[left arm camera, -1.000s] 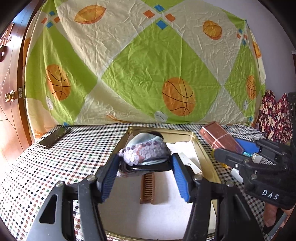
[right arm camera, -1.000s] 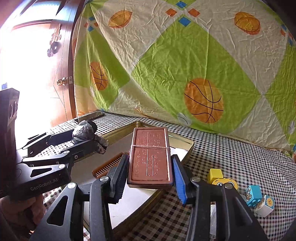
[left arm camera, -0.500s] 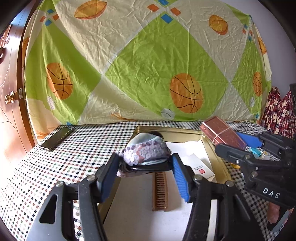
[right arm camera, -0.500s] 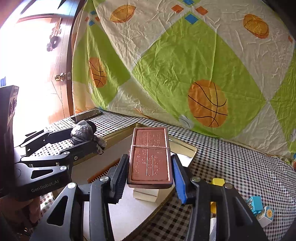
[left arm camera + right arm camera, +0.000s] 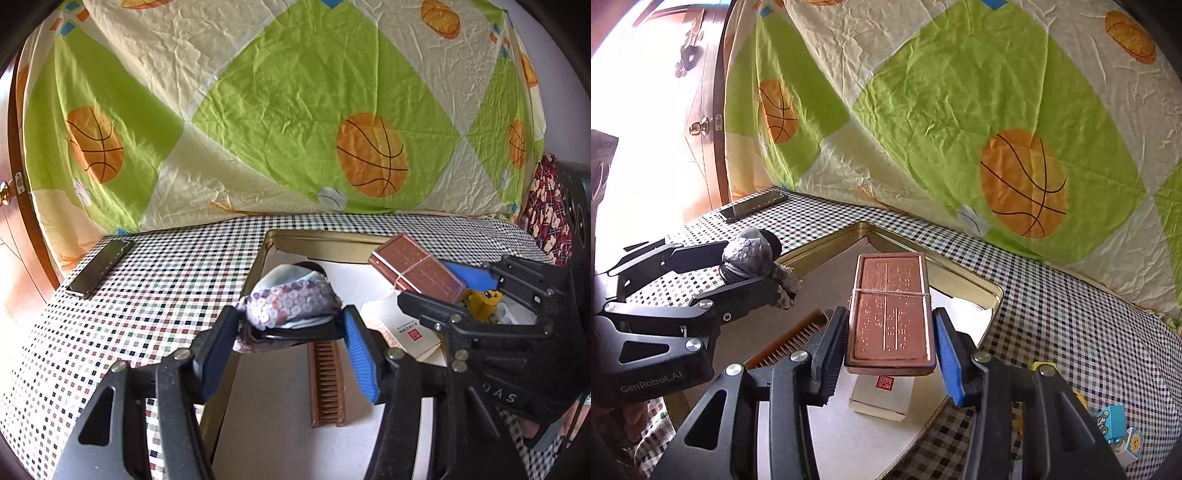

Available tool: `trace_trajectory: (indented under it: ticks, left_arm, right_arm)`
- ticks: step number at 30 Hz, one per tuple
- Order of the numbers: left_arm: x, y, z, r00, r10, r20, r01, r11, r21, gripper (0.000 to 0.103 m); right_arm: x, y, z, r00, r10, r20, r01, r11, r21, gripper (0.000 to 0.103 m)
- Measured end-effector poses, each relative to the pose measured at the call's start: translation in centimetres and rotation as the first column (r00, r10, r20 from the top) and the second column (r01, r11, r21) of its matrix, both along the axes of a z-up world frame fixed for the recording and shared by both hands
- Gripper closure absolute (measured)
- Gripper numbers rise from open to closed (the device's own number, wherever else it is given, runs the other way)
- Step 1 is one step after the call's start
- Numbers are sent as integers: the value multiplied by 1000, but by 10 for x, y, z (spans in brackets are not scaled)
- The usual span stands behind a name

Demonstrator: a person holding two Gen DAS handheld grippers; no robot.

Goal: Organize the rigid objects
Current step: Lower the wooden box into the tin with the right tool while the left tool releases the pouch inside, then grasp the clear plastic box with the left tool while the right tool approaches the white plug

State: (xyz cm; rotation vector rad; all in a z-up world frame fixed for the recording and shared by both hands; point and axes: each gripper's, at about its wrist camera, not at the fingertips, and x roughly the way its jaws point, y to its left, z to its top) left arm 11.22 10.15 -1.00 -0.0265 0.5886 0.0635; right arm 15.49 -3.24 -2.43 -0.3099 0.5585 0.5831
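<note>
Your tray (image 5: 314,242) has slid lower in frame, left gripper (image 5: 290,338) still pinching the sequin pouch (image 5: 291,304), right gripper (image 5: 891,341) still clamping the brown box (image 5: 890,314).

Compared with a second ago, the brown rectangular tin (image 5: 891,314) sits further over the gold tray (image 5: 964,280), now above a white cardboard box (image 5: 882,397) uncovered beneath.

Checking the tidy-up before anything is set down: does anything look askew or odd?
Mildly: the brown comb and white box lie at different angles in the gold tray, and toy blocks sit outside it on the checkered cloth.
</note>
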Motion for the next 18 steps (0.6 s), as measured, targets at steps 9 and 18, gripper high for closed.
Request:
trace_trajectory:
  ticks: [9,18]
  left_arm:
    - [-2,2,-3,999,37,1,-37,999,8,28]
    - [-43,-37,13,991,-21,134,28,998,-55,6]
  right_arm:
    - [1,-3,-4,999,-34,-27,34,999,19,43]
    - [-58,-88,10,993,-101,65,96,993,69,30]
